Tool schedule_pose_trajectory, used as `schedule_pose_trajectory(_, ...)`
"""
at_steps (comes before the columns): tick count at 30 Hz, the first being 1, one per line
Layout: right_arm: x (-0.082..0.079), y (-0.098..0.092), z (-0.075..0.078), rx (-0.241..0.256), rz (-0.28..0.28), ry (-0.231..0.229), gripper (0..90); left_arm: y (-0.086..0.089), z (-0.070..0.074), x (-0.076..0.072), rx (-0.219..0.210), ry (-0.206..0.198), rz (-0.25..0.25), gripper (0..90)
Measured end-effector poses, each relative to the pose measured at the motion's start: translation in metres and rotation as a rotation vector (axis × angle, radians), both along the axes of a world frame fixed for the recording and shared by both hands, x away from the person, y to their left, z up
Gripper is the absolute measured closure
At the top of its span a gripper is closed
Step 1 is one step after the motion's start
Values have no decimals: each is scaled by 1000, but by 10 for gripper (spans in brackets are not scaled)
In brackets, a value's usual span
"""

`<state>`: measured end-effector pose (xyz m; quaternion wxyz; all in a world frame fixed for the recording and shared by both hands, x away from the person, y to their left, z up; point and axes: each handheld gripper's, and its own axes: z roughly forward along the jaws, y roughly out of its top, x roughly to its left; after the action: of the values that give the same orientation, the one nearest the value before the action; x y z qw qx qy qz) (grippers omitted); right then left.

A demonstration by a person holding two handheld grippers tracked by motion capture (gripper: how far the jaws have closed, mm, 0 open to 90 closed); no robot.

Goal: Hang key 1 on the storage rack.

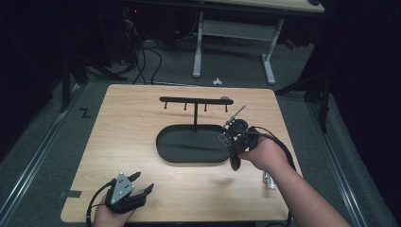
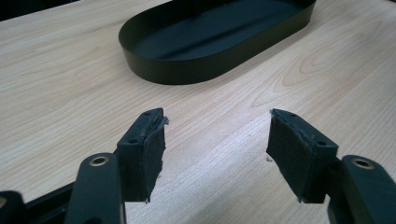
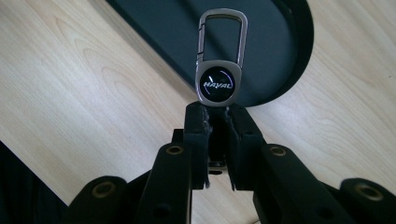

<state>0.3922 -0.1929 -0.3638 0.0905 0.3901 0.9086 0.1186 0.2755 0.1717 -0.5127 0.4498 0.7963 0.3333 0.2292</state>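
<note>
Metal keychain (image 3: 219,77) with a carabiner clip and a dark round "HAVAL" emblem, grasped at its lower end between the clenched jaws of my right gripper (image 3: 217,114); the clip projects beyond the fingertips above the right end of the black oval tray (image 1: 163,144). From that tray rises a black stand (image 1: 195,100) carrying a crossbar with small hooks. My right gripper (image 1: 226,138) sits at the tray's right edge. My left gripper (image 1: 142,184) rests at the near left of the wooden table (image 1: 127,123), jaws released and spread wide, pointing toward the tray (image 2: 154,70), well apart from it.
</note>
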Motion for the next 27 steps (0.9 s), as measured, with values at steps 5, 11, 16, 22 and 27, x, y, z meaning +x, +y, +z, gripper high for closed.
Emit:
schedule_pose_trajectory(5,5,2,6,0,3,-13,802,0,0,0,1,4,-2,372)
schedule_pose_trajectory(11,12,7,16,12,-11,-36,802,1,0,0,0,5,-3,372)
schedule_pose_trajectory(16,21,14,23,26,-7,-50,802,0,0,0,-3,3,-4,372)
schedule_pose_trajectory(22,30,23,25,25,-4,-61,802,1,0,0,-5,2,-3,372)
schedule_pose_trajectory(27,37,29,28,28,-8,-67,802,2,0,0,-5,9,-6,372)
